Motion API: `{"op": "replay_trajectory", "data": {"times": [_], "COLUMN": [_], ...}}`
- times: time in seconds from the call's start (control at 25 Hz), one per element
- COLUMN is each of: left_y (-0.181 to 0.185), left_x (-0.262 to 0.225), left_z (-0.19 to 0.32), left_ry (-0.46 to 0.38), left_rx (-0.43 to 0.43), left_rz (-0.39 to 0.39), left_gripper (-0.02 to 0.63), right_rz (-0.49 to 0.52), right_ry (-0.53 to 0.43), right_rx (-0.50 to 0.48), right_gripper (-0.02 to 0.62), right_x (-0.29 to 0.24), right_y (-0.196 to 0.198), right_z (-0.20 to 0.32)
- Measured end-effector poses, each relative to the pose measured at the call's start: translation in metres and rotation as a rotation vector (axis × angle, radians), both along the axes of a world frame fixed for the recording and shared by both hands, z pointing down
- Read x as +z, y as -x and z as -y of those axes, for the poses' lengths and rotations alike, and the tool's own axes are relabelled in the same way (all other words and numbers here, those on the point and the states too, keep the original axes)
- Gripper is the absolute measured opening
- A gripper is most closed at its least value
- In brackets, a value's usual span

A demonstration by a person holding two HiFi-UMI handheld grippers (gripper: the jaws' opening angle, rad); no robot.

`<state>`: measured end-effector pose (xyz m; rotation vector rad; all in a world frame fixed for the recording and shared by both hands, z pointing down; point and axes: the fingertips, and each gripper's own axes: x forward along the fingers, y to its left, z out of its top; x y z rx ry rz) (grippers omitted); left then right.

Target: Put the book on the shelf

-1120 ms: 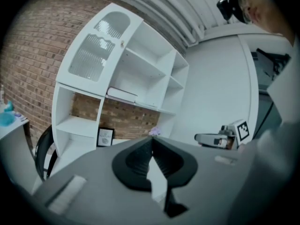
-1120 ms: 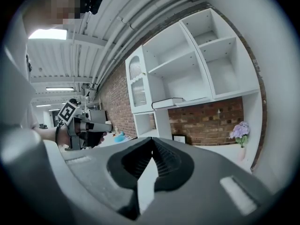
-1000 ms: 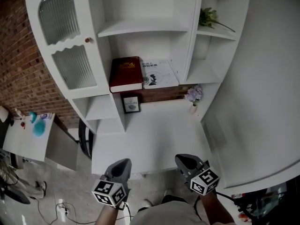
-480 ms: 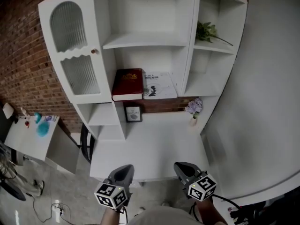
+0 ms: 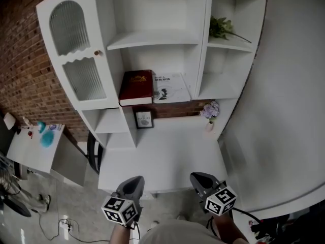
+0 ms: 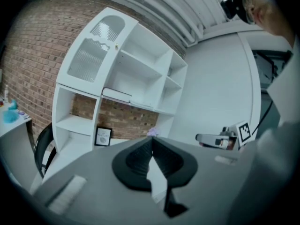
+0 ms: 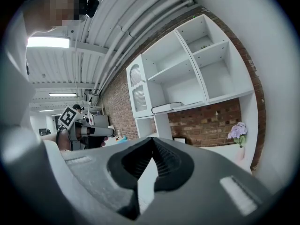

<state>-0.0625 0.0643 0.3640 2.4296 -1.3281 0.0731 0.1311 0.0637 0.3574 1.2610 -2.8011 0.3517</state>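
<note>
A dark red book [image 5: 136,87] lies flat on the middle shelf of the white shelf unit [image 5: 152,37], with a white book [image 5: 171,87] lying next to it on its right. Seen edge-on, both books show in the right gripper view [image 7: 173,107]. My left gripper [image 5: 133,183] and my right gripper [image 5: 199,179] hang side by side in front of the white desk [image 5: 162,151], well short of the shelf. Both are shut with nothing between their jaws. The left gripper's closed tips [image 6: 151,139] point at the shelf unit.
A small framed picture [image 5: 144,119] stands at the back of the desk, and a vase of purple flowers [image 5: 209,113] stands at its right. A green plant [image 5: 222,28] sits on an upper right shelf. A cabinet door [image 5: 76,55] with ribbed glass stands at left. A side table [image 5: 30,146] stands lower left.
The view has shifted slightly against the shelf unit. Both grippers stay shut and low in front of the desk edge; the books have not moved.
</note>
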Motion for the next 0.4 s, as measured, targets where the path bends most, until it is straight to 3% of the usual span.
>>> {"op": "replay_trajectory", "data": {"times": [0.4], "left_y": [0.0018], "left_x": [0.0067], "left_z": [-0.0081], "left_ry": [0.024], "left_rx": [0.006], "left_rz": [-0.005], "left_gripper": [0.008], "right_rz": [-0.01], "right_ry": [0.003], "right_rx": [-0.011], "right_gripper": [0.002], "right_x": [-0.0015], "right_y": [0.0034], "right_z": [-0.0066]}}
